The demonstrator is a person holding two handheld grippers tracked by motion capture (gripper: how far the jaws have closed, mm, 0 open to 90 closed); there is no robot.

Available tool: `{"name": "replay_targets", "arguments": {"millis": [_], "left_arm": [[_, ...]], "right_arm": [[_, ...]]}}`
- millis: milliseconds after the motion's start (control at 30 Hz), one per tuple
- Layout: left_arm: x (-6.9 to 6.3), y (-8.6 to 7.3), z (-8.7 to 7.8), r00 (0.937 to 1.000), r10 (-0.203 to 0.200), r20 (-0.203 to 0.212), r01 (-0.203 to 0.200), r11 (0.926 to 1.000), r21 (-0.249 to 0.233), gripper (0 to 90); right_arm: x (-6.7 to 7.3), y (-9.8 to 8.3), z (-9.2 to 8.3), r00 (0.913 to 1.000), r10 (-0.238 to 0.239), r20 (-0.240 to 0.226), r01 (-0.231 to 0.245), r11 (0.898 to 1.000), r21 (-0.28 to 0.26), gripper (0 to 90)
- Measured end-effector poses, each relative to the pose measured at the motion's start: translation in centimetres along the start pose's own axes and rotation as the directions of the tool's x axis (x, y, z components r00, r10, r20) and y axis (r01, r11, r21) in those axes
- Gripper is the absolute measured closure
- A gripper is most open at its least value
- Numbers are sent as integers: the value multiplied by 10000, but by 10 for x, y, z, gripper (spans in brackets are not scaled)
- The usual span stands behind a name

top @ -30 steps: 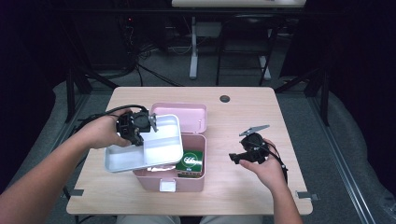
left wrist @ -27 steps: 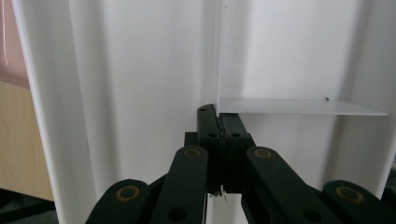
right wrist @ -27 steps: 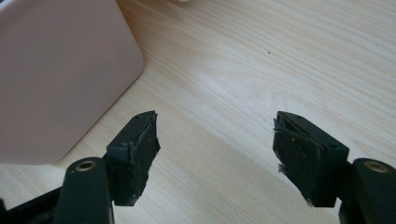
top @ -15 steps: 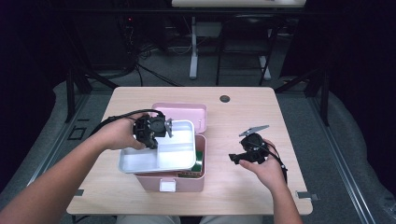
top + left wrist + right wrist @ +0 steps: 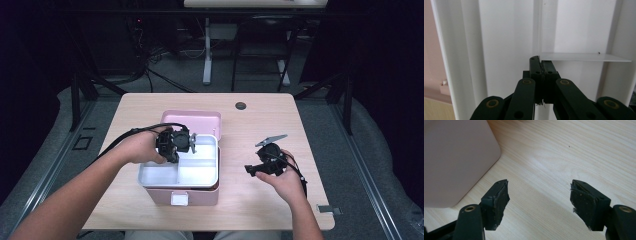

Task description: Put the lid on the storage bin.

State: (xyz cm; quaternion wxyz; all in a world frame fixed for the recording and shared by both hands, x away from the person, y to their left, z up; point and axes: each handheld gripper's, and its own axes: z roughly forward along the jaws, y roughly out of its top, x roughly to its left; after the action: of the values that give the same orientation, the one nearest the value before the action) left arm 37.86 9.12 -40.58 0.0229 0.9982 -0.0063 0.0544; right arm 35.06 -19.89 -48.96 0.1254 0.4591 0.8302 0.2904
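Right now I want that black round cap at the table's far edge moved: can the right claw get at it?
Probably yes. The right claw is open and holds nothing, and bare table lies between it and the black round cap; the pink box sits off to its side, not in the way.

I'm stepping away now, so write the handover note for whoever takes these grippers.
Left gripper: shut on the white tray's divider wall, holding the tray over the pink box.
Right gripper: open, empty, resting above the table right of the box.
Pink lid lies behind the box.
Done: box open, tray brought over it.
Left: probably seat the tray fully, release, then fit the lid.
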Motion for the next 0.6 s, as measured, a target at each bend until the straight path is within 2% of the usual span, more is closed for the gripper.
{"name": "replay_targets", "arguments": {"millis": [133,300,600], "left_arm": [[-1,4,4,10000,38,42,-38,10000,-14,895],[-3,10,13,9998,187,73,-189,9996,208,895],[-4,12,16,9996,-22,283,15,9997,241,895]], "right_arm": [[0,0,0,10000,36,-6,-36,10000,-7,305],[0,0,1,10000,13,-5,-13,10000,6,305],[0,-1,3,10000,-13,-25,13,10000,34,305]]}}
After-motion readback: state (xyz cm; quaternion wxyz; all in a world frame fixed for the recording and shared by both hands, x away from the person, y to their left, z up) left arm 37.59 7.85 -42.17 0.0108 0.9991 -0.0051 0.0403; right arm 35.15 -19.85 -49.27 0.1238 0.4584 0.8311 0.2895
